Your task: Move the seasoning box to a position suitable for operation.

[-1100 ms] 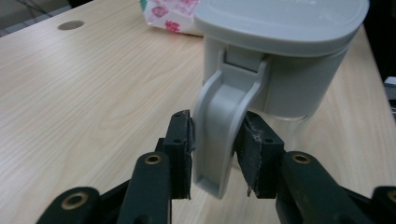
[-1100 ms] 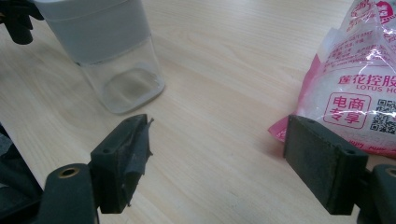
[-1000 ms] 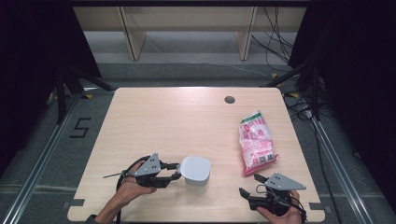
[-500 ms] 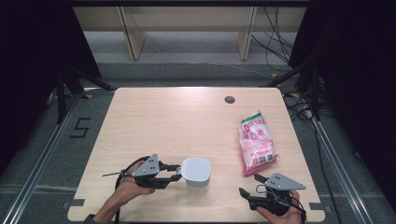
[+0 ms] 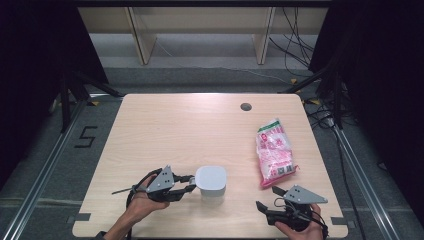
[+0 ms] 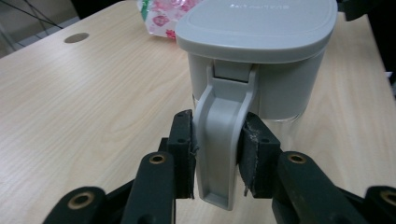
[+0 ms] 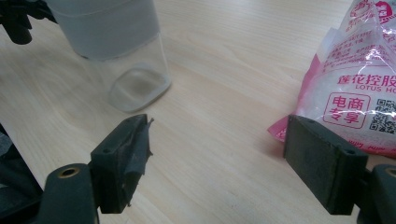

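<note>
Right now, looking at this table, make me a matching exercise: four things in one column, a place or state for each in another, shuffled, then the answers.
Things:
1. grey-lidded plastic jug
2. pink printed plastic bag
3. left hand-held gripper
4. right hand-held gripper

Places or states:
A. jaws wide apart, nothing between them
B. lying flat at the table's right side
C. pads on both sides of a grey handle
D. standing upright near the table's front edge

Pairs: 1-D, 2-B, 3-C, 4-A

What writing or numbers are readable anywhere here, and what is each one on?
"5": black mark on the floor left of the table.
"莲花控股", "LOTUS HO…" (cut off), "电商专享": on the pink bag, beside a QR code.
Pale lettering on the grey container lid: too faint to read.
</note>
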